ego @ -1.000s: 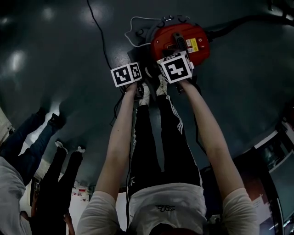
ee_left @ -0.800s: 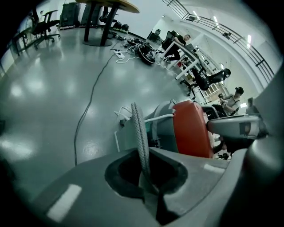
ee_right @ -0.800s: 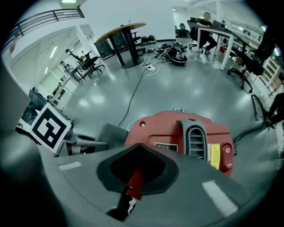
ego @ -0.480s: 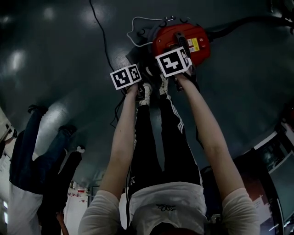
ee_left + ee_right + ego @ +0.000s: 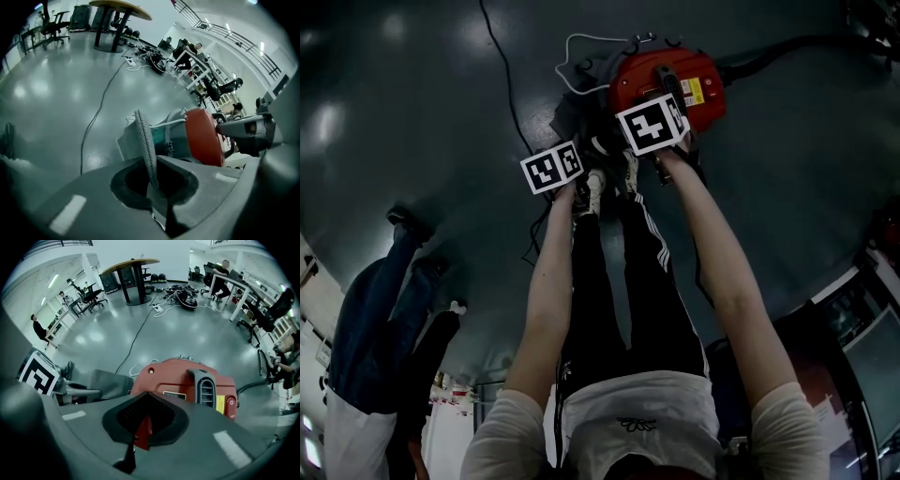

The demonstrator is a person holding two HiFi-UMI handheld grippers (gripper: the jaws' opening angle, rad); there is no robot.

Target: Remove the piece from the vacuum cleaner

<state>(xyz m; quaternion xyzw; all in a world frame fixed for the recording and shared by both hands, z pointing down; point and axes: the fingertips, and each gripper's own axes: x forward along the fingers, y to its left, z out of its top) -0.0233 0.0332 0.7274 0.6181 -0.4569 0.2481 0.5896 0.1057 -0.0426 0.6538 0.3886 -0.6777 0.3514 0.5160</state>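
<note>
The vacuum cleaner [image 5: 670, 86] stands on the dark floor, with a red lid [image 5: 187, 380] and a grey handle [image 5: 202, 386]. My right gripper [image 5: 143, 428] is shut on the near edge of that red lid. My left gripper [image 5: 154, 180] is shut on a flat grey mesh-edged piece [image 5: 144, 140], seen edge-on and rising from the jaws just left of the vacuum's grey body [image 5: 172, 138]. In the right gripper view the same grey piece [image 5: 108, 383] hangs beside the lid, by the left gripper's marker cube [image 5: 38, 373]. Both marker cubes hide the jaws in the head view.
A black cable [image 5: 502, 66] and a white cord [image 5: 579, 42] lie on the floor behind the vacuum. A black hose [image 5: 787, 45] runs off to the right. A bystander's legs [image 5: 380, 309] are at left. A round table [image 5: 121, 7] and desks stand far off.
My left gripper has drawn back from the vacuum, toward me and slightly left, with the grey piece in it. The right gripper stays on the lid. The bystander's legs at left shifted.
</note>
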